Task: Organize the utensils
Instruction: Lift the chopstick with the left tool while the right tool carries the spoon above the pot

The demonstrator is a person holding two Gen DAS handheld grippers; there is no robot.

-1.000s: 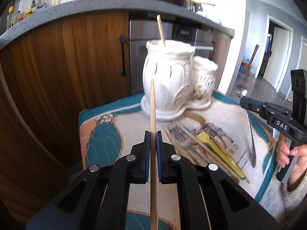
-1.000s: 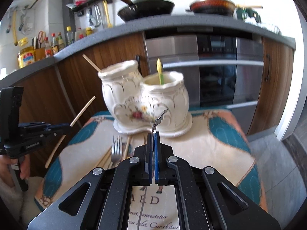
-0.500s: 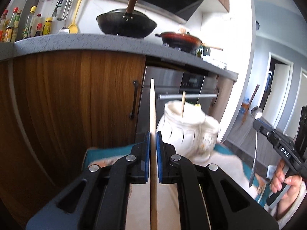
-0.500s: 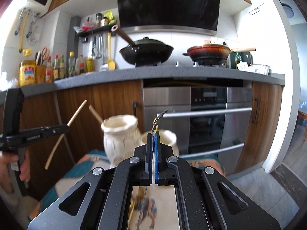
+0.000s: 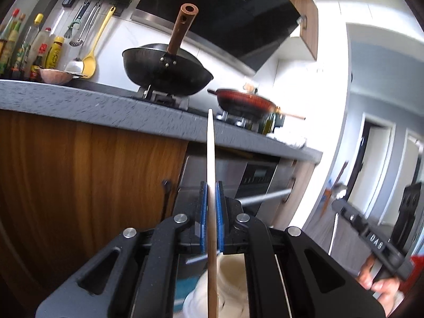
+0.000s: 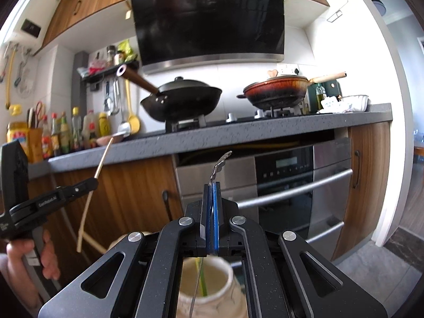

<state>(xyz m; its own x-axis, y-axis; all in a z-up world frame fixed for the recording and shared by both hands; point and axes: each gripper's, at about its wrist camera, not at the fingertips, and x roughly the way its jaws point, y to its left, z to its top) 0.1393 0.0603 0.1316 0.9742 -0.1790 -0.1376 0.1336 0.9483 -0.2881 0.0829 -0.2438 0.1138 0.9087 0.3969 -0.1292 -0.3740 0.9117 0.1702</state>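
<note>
The left gripper point(image 5: 210, 204) pinches a chopstick point(image 5: 211, 159), its tip pointing to 12 o'clock and its lower end over a white jar point(image 5: 228, 291) at 6. The right gripper point(image 6: 211, 206) clamps a metal utensil point(image 6: 218, 167) whose shaft drops into the jar point(image 6: 209, 291) at 6 o'clock. A wok point(image 6: 182, 100) sits on the counter point(image 6: 238, 129) at 12.

Both tools are showing matte black bodies: the left tool point(image 5: 211, 206) and right tool point(image 6: 211, 204) carrying blue pads, silver screws; bare-skinned hand point(image 6: 31, 259) lower left.
</note>
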